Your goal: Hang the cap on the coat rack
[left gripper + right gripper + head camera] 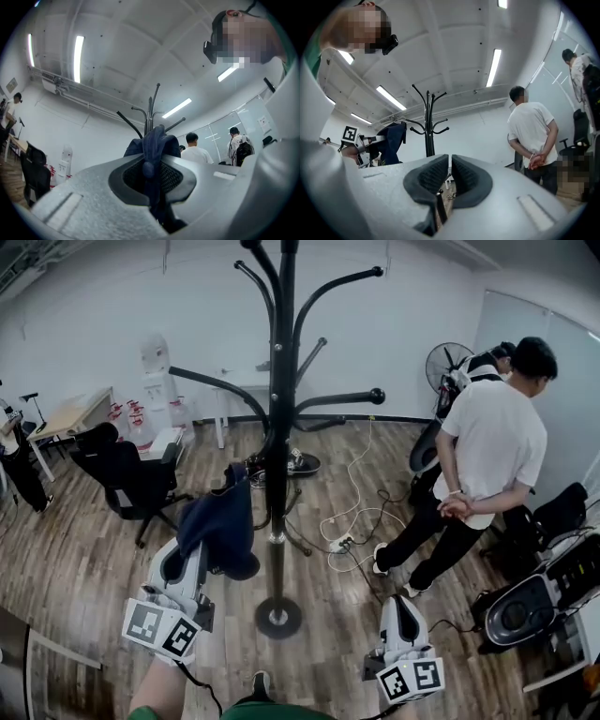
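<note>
A dark blue cap point(221, 519) hangs crumpled from my left gripper point(191, 557), which is shut on its fabric. The gripper is low and just left of the black coat rack point(279, 427), below its curved arms. In the left gripper view the cap point(153, 143) bunches up between the pads, and the coat rack point(150, 111) rises behind it. My right gripper point(400, 604) is lower right of the rack's round base point(278, 617). In the right gripper view it point(450, 174) is shut with nothing between its pads, and the cap point(395, 136) shows left of the coat rack point(428, 126).
A person in a white shirt point(489, 446) stands to the right, hands behind the back. A black office chair point(127, 476) is on the left. Cables and a power strip point(343, 542) lie on the wood floor behind the rack. A scooter point(530, 606) is parked at the far right.
</note>
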The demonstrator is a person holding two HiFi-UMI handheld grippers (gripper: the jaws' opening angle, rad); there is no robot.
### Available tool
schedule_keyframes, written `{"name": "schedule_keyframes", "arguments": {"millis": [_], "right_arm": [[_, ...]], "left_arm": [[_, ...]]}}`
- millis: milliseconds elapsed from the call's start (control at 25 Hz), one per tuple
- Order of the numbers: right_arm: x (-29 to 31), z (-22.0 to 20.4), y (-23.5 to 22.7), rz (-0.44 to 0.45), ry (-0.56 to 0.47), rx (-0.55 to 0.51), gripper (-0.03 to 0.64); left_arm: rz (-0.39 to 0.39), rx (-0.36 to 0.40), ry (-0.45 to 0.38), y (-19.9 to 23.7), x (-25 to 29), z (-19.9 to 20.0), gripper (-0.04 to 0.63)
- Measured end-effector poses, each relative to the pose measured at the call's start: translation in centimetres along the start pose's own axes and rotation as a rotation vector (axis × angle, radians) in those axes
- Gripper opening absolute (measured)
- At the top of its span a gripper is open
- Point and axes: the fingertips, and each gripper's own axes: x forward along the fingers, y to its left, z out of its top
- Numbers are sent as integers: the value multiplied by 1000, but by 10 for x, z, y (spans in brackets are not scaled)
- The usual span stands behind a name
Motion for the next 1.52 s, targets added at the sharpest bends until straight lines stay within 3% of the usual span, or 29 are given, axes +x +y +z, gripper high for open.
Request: {"name": "schedule_keyframes", "arguments": {"millis": [240,640,1200,1520], "right_arm": [[29,-6,-9,-35,3,16,23],[58,-23,-14,-99,32,11,23],[63,-33,-21,-186,48,1,23],[50,-30,-22,-227,39,-12,23]], "left_arm": [[-11,176,11,-3,39,-13,25],[-87,204,47,4,82,-54,25],[-184,109,99,4,118,-102,26],[-231,-20,127,-2,114,-120,26]]}}
